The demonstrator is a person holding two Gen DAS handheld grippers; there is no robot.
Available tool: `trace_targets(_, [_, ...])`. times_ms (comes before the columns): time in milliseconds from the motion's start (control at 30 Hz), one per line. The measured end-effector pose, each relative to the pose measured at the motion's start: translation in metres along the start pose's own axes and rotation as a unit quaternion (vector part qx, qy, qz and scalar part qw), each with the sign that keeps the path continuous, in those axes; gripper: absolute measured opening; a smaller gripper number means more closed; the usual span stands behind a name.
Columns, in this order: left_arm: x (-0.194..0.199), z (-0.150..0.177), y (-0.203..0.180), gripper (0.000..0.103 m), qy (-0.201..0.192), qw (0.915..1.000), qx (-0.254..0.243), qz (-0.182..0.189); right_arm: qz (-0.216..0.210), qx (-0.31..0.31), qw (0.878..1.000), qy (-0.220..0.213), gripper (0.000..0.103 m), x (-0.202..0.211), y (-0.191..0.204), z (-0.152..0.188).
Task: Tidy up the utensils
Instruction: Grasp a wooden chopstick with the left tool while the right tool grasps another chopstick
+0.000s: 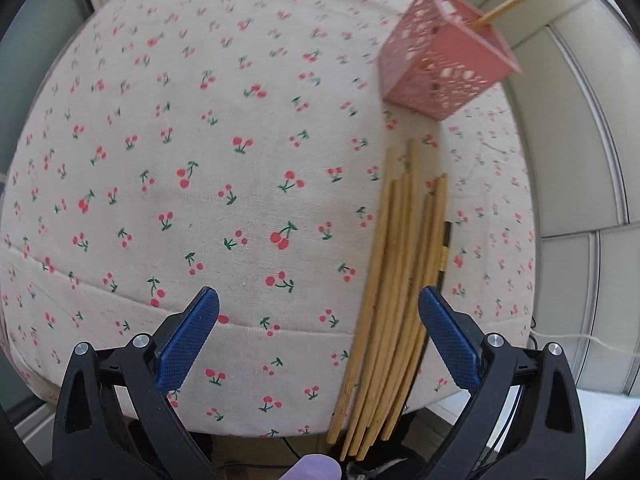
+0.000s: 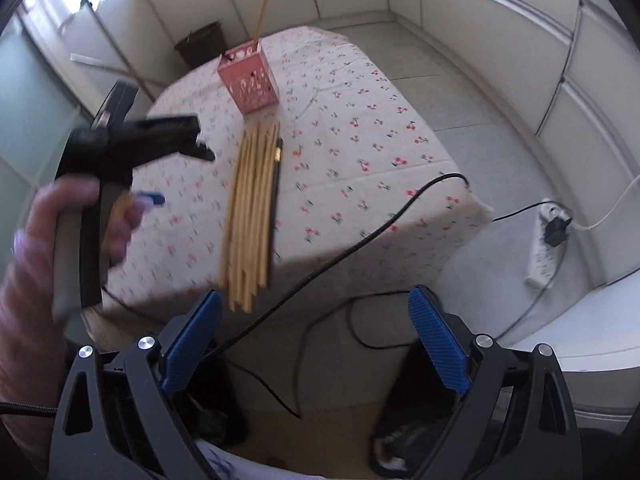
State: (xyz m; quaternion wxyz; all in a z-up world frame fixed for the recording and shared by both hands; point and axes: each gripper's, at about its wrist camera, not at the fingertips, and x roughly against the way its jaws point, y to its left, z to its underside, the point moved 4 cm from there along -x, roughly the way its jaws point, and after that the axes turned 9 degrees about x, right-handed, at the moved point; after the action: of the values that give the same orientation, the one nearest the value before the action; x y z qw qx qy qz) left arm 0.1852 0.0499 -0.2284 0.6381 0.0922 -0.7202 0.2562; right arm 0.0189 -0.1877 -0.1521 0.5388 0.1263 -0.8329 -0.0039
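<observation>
The left hand-held gripper (image 1: 318, 336), black with blue textured pads, hangs over the near edge of a table draped in a cream cloth printed with red cherries (image 1: 200, 168), its jaws spread wide with nothing between them. The bundle of pale wooden chopsticks (image 1: 394, 280) lies flat on the cloth just ahead of its right-hand pad (image 1: 448, 340), slightly to that side of the gap, with the thick ends jutting past the table edge towards the gripper and the thin ends pointing away. One dark, nearly black chopstick (image 1: 444, 252) lies along the far side of the bundle, with a small gold band on it; whatever is printed there is too small to read. Beyond the tips of the bundle, further from the gripper, stands a pink perforated plastic holder (image 1: 436, 64) of square section, with a single wooden chopstick (image 1: 516, 2) leaning out of its top.

The right hand-held gripper (image 2: 316, 340), of the same make, is held off the table's near edge above the floor, jaws likewise wide and empty. From it the bundle (image 2: 250, 208) lies ahead and a little left of its left pad, fanned slightly at the near ends. A hand (image 2: 60, 240) holding the left gripper's handle shows at its left, blurred. No brand or label is legible anywhere.
</observation>
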Motion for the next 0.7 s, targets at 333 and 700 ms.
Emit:
trace_targets(333, [-0.021, -0.019, -0.015, 0.096, -0.018, 0.9991, -0.002, -0.038, 0.004, -0.056, 0.998, 0.018, 0.091, -0.039, -0.055, -0.095])
trace_targets(700, [-0.037, -0.034, -0.024, 0.094, -0.016, 0.9983, 0.001, -0.056, 0.044, -0.067, 0.996, 0.032, 0.091, -0.107, -0.085, -0.147])
